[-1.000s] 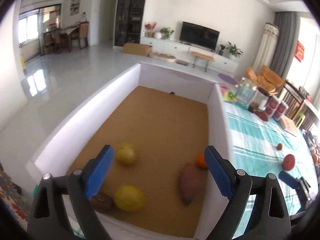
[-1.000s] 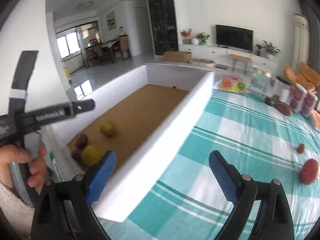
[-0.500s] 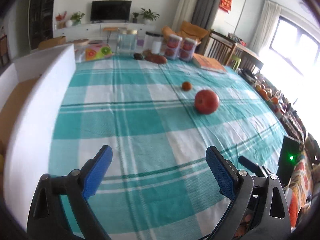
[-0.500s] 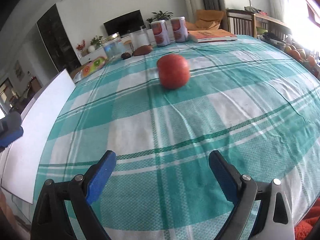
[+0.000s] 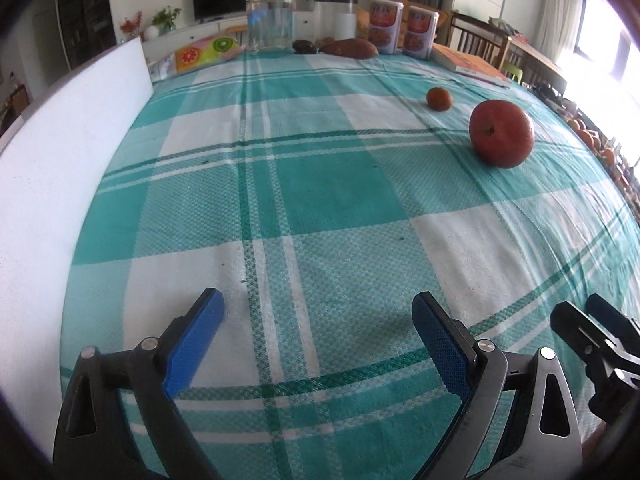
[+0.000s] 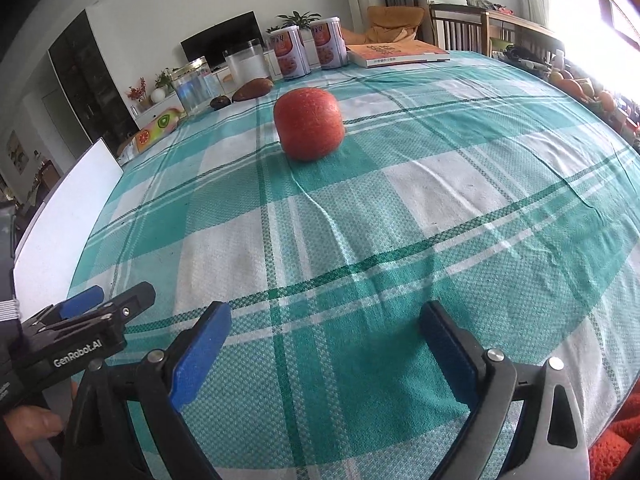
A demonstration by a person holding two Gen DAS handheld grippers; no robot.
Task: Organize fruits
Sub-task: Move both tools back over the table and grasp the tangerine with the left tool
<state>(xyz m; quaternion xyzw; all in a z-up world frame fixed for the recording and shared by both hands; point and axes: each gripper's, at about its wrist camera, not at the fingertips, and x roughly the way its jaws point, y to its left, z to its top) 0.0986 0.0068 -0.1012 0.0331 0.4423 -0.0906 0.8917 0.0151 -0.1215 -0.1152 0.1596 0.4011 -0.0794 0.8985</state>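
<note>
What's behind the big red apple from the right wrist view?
Behind the red apple: sweet potato, two red canisters. The small orange fruit is hidden there; left view shows it.

My left gripper [image 5: 318, 320] hangs low with its jaws wide apart and nothing between them. My right gripper [image 6: 326, 334] is likewise spread and empty, just beside the left; my hand [image 6: 34, 426] grips the left handle.

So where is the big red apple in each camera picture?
Left wrist view: the red apple sits at the right, on the checked tablecloth, behind and right of the open left gripper.
Right wrist view: it sits upper middle, ahead of the open right gripper.
Shared landmark: the sweet potato behind it.
</note>
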